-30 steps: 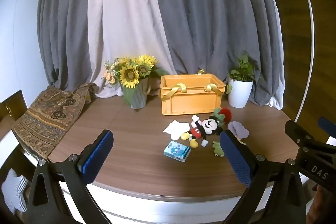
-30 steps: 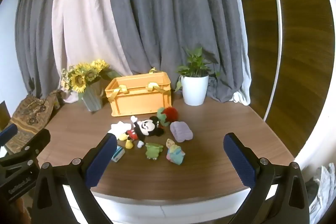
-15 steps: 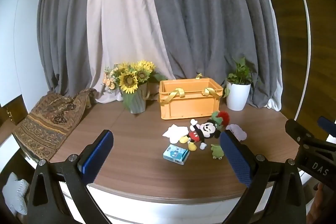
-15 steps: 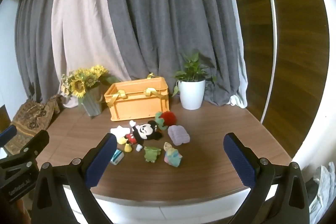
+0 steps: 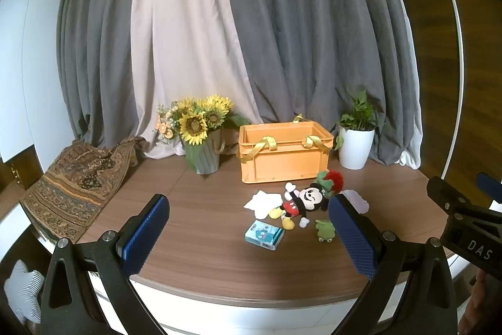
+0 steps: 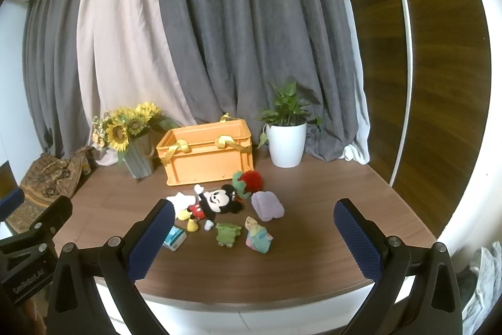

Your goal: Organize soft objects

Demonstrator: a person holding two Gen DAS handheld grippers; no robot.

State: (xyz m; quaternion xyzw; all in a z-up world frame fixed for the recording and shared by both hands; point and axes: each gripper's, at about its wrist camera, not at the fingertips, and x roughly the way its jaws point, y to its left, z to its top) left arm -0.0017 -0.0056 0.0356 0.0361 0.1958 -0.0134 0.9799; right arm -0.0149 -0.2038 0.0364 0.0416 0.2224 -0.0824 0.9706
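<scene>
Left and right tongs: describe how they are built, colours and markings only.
Both the left tongs and right tongs have black angular frames with silver screws and two fingers faced with blue knurled pads. White lettering marks their bodies: "DAS" on the right, "GenRobot.AI" on the left.

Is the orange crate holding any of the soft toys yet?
Cannot tell fully: the orange crate stands upright and open-topped, nothing shows above its rim, but its floor is hidden. The mouse plush lies on the table.

Orange crate (image 6: 207,151) interior hidden — purple plush (image 5: 357,200) half-covered by finger.
</scene>
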